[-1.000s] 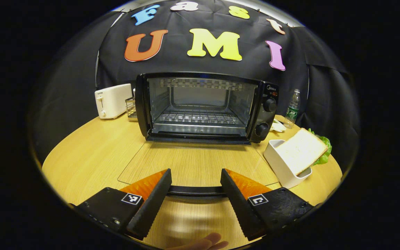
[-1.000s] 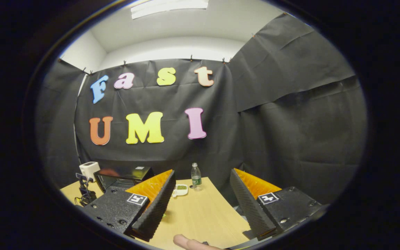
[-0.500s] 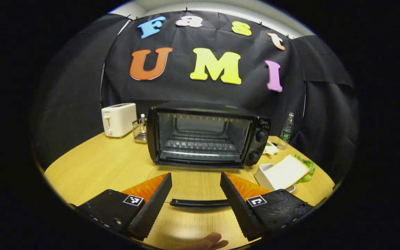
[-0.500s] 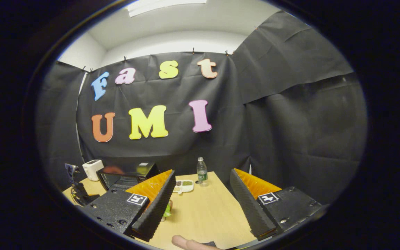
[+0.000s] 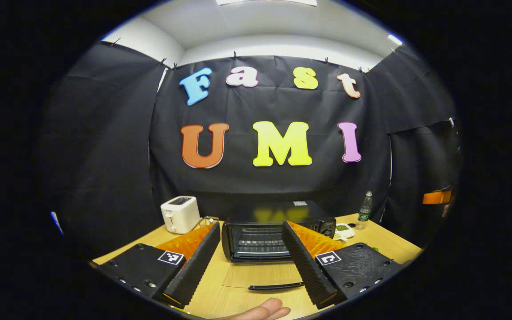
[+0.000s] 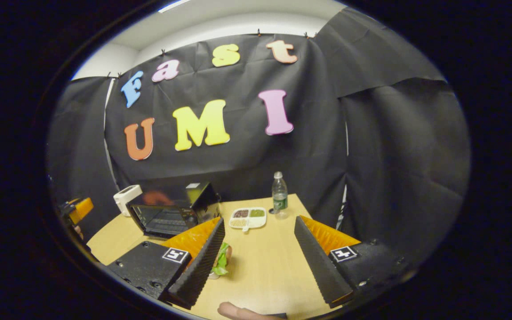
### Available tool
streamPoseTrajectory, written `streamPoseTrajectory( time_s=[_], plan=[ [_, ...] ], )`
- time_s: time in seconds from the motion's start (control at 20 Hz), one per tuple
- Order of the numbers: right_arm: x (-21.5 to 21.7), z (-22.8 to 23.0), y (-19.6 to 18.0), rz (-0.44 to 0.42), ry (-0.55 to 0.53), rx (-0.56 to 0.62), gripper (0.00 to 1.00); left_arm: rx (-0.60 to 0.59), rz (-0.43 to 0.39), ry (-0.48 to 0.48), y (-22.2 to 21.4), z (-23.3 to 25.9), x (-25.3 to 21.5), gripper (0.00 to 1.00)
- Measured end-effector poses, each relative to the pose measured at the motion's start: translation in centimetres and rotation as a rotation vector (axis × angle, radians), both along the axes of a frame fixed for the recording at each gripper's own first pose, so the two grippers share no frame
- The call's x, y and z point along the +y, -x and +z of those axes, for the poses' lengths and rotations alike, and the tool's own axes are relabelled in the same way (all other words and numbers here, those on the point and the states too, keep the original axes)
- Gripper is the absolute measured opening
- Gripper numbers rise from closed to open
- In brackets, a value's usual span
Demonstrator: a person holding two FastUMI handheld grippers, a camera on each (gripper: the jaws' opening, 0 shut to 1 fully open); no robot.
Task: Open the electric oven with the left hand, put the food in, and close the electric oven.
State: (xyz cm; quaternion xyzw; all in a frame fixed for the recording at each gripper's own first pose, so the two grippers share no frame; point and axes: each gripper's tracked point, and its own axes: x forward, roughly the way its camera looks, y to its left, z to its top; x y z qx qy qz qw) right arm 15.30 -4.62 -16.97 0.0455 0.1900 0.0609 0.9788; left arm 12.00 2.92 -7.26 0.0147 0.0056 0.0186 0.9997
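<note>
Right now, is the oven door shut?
No: in the left gripper view the oven door lies folded down flat, rack exposed.

A staged recording booth rather than a real kitchen: black cloth walls pinned up under a white ceiling, with a wooden table [image 5: 220, 293] carrying an electric oven [image 5: 265, 235], a white toaster [image 5: 179, 214] and a water bottle [image 6: 279, 195].

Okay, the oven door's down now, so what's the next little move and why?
Probably bring the open right gripper down left toward the sandwich beside its left finger. The oven stands open, its door flat on the table, and both grippers hold nothing.
</note>
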Motion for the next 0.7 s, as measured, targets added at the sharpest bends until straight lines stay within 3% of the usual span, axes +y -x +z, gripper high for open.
streamPoseTrajectory(
  time_s=[0.25, 0.3, 0.4, 0.5, 0.55, 0.6, 0.65, 0.7],
  plan=[
    [2.6, -6.4, -5.0, 0.115, -0.09, 0.228, 0.94, -0.066, -0.035, 0.004, 3.8, 4.7, -1.2, 0.92],
    [3.4, -7.7, -5.7, 0.154, -0.11, 0.28, 0.99, -0.068, -0.046, 0.018, 4.5, 5.1, -1.6, 0.92],
    [5.0, -10.5, -6.6, 0.222, -0.159, 0.391, 0.93, -0.087, -0.057, 0.032, 5.6, 6.0, -1.9, 0.92],
    [6.4, -12.9, -6.8, 0.276, -0.218, 0.517, 0.99, -0.094, -0.045, 0.037, 6.3, 6.0, -1.7, 0.92],
    [7.1, -13.7, -7.0, 0.304, -0.249, 0.575, 0.91, -0.091, -0.038, 0.041, 6.6, 5.7, -1.6, 0.92],
    [7.6, -14.3, -7.1, 0.323, -0.274, 0.622, 0.97, -0.093, -0.033, 0.041, 6.8, 5.6, -1.5, 0.92],
    [8.1, -15.0, -7.0, 0.342, -0.291, 0.668, 0.89, -0.096, -0.025, 0.039, 6.9, 5.6, -1.4, 0.92],
    [8.6, -15.3, -6.9, 0.363, -0.312, 0.706, 0.89, -0.096, -0.017, 0.036, 7.0, 5.7, -1.2, 0.92]
  ],
)
